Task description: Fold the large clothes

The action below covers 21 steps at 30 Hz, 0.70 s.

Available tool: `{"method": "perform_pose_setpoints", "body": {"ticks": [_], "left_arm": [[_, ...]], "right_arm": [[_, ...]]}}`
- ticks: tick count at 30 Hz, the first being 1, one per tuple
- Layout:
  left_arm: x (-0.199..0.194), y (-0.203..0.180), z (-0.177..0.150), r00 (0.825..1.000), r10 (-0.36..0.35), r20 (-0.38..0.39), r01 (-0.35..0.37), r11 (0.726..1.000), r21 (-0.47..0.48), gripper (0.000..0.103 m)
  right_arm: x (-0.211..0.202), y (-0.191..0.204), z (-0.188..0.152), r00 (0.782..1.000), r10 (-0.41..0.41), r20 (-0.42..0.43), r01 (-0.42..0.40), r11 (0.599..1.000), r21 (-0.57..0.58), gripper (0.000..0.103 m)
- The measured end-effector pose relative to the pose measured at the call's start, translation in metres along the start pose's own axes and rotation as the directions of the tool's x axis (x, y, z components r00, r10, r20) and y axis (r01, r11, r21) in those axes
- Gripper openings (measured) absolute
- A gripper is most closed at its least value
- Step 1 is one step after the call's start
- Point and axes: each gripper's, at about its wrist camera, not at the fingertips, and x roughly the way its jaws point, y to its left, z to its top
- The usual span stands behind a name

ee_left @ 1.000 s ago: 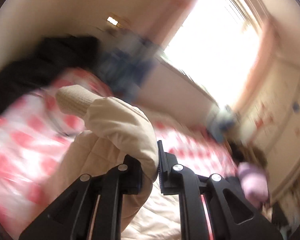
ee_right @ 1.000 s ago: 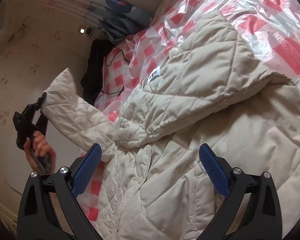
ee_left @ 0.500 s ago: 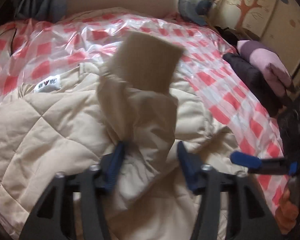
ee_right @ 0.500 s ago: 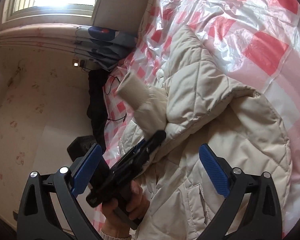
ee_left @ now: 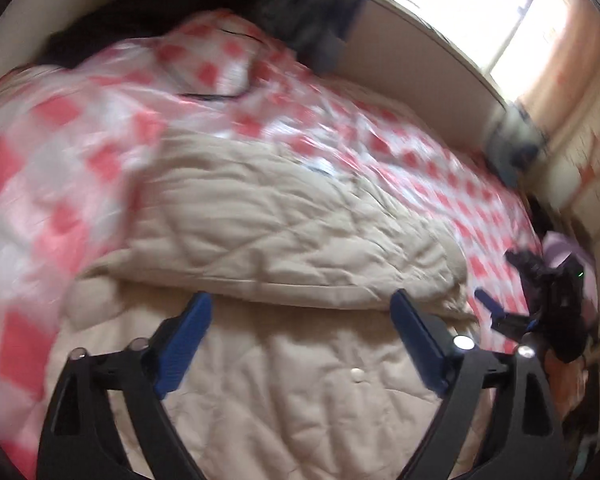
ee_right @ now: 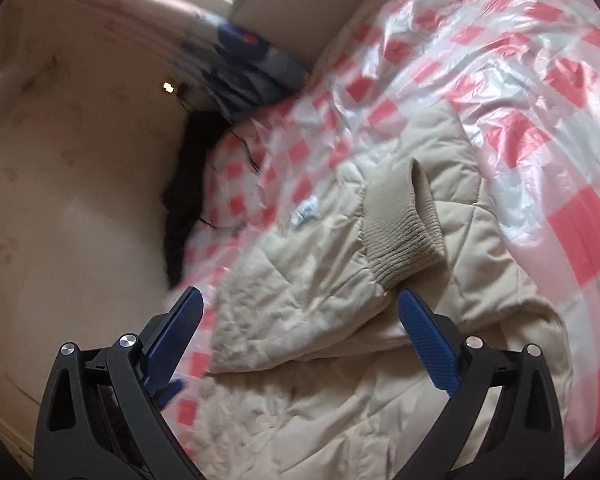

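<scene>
A quilted beige jacket (ee_left: 284, 236) is spread mid-frame over a glossy red-checked sheet (ee_right: 520, 80); its ribbed cuff (ee_right: 404, 220) is folded onto it. The left gripper (ee_left: 300, 344) and right gripper (ee_right: 300, 344) are held wide, empty.

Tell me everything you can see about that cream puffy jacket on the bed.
The jacket is a cream quilted coat, padded and soft-looking, lying flat on the red-and-white checked plastic sheet. One side is folded across its body, and a sleeve with a ribbed knit cuff rests on top. A small white label shows near the collar, and a snap button on the front. Neither gripper touches it.
</scene>
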Motion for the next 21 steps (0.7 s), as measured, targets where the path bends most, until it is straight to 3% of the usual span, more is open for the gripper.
{"method": "perform_pose_setpoints", "body": {"ticks": [3, 4, 6, 7, 8, 10, 13, 16, 18, 19, 20, 21], "left_arm": [[-0.005, 0.019, 0.004, 0.998, 0.060, 0.020, -0.060, 0.998, -0.026, 0.096], [-0.003, 0.027, 0.006, 0.997, 0.067, 0.028, -0.066, 0.997, -0.030, 0.096], [0.004, 0.033, 0.009, 0.995, 0.085, 0.042, -0.084, 0.996, -0.027, 0.096], [0.014, 0.037, 0.014, 0.994, 0.100, 0.049, -0.099, 0.995, -0.027, 0.096], [0.021, 0.039, 0.018, 0.993, 0.107, 0.048, -0.105, 0.994, -0.030, 0.096], [0.036, 0.046, 0.028, 0.993, 0.113, 0.040, -0.111, 0.992, -0.059, 0.096], [0.033, 0.043, 0.045, 0.993, 0.076, 0.092, -0.072, 0.996, -0.053, 0.096], [0.035, 0.042, 0.054, 0.988, 0.094, 0.124, -0.090, 0.995, -0.043, 0.096], [0.057, 0.050, 0.052, 0.989, 0.142, 0.049, -0.139, 0.988, -0.064, 0.096], [0.081, 0.057, 0.045, 0.982, 0.181, -0.052, -0.184, 0.981, -0.062, 0.096], [0.100, 0.062, 0.036, 0.968, 0.211, -0.134, -0.219, 0.975, -0.041, 0.096], [0.111, 0.066, 0.026, 0.958, 0.234, -0.168, -0.240, 0.971, -0.016, 0.096]], "right_arm": [[0.038, -0.017, 0.015, 0.992, -0.099, -0.073, 0.106, 0.989, 0.102, 0.094], [0.042, -0.021, 0.017, 0.993, -0.094, -0.066, 0.102, 0.987, 0.121, 0.088], [0.048, -0.018, 0.024, 0.993, -0.109, -0.032, 0.112, 0.989, 0.094, 0.061], [0.050, -0.016, 0.028, 0.993, -0.115, -0.017, 0.116, 0.990, 0.079, 0.031], [0.052, -0.014, 0.034, 0.993, -0.118, -0.008, 0.119, 0.991, 0.067, 0.014], [0.047, -0.003, 0.048, 0.994, -0.105, 0.024, 0.104, 0.994, 0.021, 0.013], [0.012, 0.029, 0.058, 0.987, -0.065, 0.148, 0.085, 0.987, -0.134, 0.013], [-0.006, 0.034, 0.056, 0.971, -0.079, 0.227, 0.126, 0.971, -0.204, 0.013], [0.022, 0.006, 0.058, 0.981, -0.153, 0.116, 0.172, 0.970, -0.171, 0.013], [0.040, -0.010, 0.057, 0.978, -0.206, 0.045, 0.211, 0.964, -0.163, 0.015], [0.059, -0.027, 0.054, 0.961, -0.272, -0.058, 0.259, 0.951, -0.166, 0.018], [0.064, -0.037, 0.050, 0.953, -0.284, -0.109, 0.266, 0.951, -0.156, 0.019]]}}
